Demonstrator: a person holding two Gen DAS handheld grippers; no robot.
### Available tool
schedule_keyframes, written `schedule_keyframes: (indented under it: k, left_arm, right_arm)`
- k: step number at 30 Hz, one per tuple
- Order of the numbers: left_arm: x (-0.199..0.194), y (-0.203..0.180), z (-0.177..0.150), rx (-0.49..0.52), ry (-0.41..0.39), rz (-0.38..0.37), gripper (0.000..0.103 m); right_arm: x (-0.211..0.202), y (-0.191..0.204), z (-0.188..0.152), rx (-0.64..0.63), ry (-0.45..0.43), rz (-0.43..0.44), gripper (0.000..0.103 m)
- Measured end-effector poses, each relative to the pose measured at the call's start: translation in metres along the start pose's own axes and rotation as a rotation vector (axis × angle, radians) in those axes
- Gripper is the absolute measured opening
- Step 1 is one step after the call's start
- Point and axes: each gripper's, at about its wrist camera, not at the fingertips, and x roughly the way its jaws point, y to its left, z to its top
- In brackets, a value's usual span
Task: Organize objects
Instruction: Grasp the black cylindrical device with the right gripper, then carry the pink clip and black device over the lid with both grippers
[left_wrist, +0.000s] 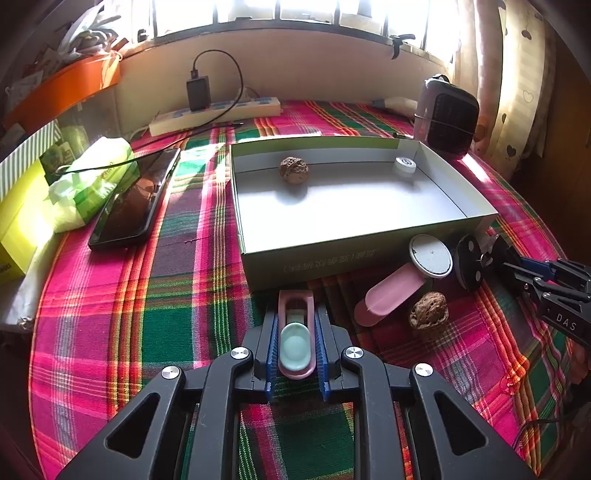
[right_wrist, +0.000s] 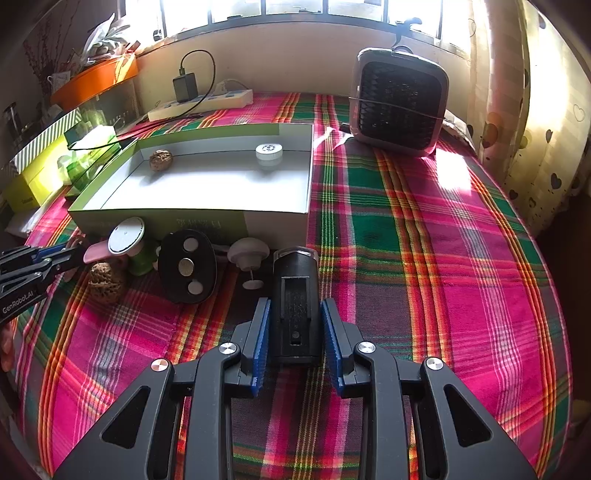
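Left wrist view, nearest first: my left gripper has its blue pads pressed against both long sides of a pink oblong case with a pale green insert, so the fingers are pinching it just short of the box's near wall. To the right of it on the plaid cloth lie a walnut and a pink tube with a white round cap (the cap end rests against the box wall). Beyond them sits the shallow green-sided box, and inside it, along the far wall, I see a second walnut and a small white cap, well apart from each other.

In the right wrist view, my right gripper has its fingers spread, with a black rectangular device lying between the pads; there is a visible gap on each side, so I am not clamping it. Just left of it stand a small white knob on a pin and a black oval disc with three silver studs, both near the box front. Farther back, a dark-grilled fan sits to the right of the box, and a power strip with a black charger lies by the wall.
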Motion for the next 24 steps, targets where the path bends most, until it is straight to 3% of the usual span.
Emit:
schedule_keyframes:
  k: [12,24]
  left_arm:
    - [-0.015,-0.002,0.011,-0.004,-0.023,-0.037,0.016]
    - [-0.020,-0.008,0.041,0.022,-0.060,-0.040,0.016]
  right_arm:
    - [-0.016,0.004,0.008,-0.013,-0.026,0.019,0.029]
    - [-0.029,0.015,0.040,-0.036,-0.056,0.049,0.029]
